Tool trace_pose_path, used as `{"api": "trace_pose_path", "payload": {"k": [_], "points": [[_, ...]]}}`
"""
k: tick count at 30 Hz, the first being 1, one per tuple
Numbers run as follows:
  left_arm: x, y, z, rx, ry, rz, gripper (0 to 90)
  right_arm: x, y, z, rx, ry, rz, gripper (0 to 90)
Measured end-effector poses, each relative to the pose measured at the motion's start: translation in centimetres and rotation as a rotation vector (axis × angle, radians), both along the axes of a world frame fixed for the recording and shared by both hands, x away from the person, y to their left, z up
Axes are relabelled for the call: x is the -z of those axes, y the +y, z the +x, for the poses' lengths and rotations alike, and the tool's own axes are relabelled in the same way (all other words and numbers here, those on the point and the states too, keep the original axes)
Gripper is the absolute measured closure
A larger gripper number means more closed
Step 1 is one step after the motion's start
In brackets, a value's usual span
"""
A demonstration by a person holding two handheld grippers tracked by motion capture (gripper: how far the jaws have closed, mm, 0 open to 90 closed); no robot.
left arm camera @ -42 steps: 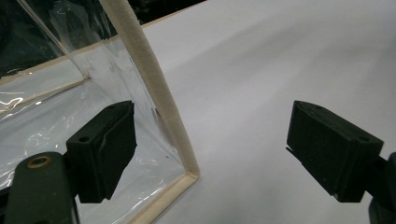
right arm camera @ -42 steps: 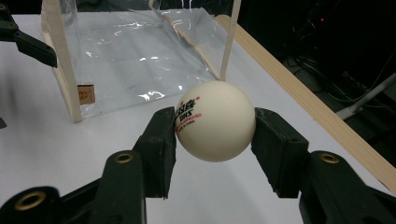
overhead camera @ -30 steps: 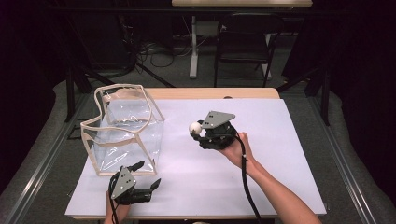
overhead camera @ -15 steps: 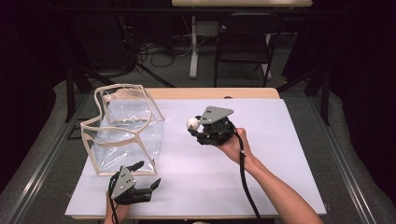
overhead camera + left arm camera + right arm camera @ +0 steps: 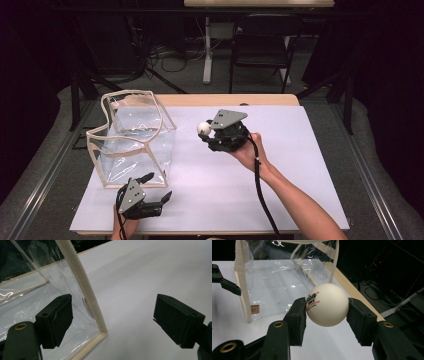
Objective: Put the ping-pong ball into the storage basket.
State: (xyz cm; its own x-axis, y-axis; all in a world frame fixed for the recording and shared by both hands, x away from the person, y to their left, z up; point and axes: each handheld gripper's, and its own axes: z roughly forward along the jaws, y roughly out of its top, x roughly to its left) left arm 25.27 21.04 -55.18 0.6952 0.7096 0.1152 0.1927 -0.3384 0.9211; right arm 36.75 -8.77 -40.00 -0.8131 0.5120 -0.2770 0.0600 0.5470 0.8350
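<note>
high view: a white sheet covers the table, and a clear plastic bag with cream edging stands open-topped on the sheet's left part. the bag serves as landmark for all places below.

right gripper: held above the sheet to the right of the bag, apart from it, jaws pointing toward the bag. it is clenched on a white ball. in the right gripper view the ball sits squarely between the two black pads, touching both, with red and black print on its left face. the bag rises behind the ball, its open mouth above and its cream-edged corner post at left; the ball is outside the bag, short of its near wall.

left gripper: held just in front of the bag's near right corner, low over the sheet. its jaws stand spread wide with nothing pressed between them. in the left gripper view the bag's cream corner seam runs up between the two jaws, nearer the left one, and the pads do not touch it; the clear wall lies behind the left jaw.

a dark chair and floor cables lie beyond the bag, past the table's far edge.
</note>
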Motion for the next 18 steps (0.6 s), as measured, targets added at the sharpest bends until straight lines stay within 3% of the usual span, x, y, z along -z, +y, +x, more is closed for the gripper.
{"api": "trace_pose_path", "payload": {"k": [18], "points": [[0.0,0.0,0.0,-0.002,0.000,-0.001,16.1,-1.4,1.2,0.3,-0.017,-0.017,0.013,50.6]]}}
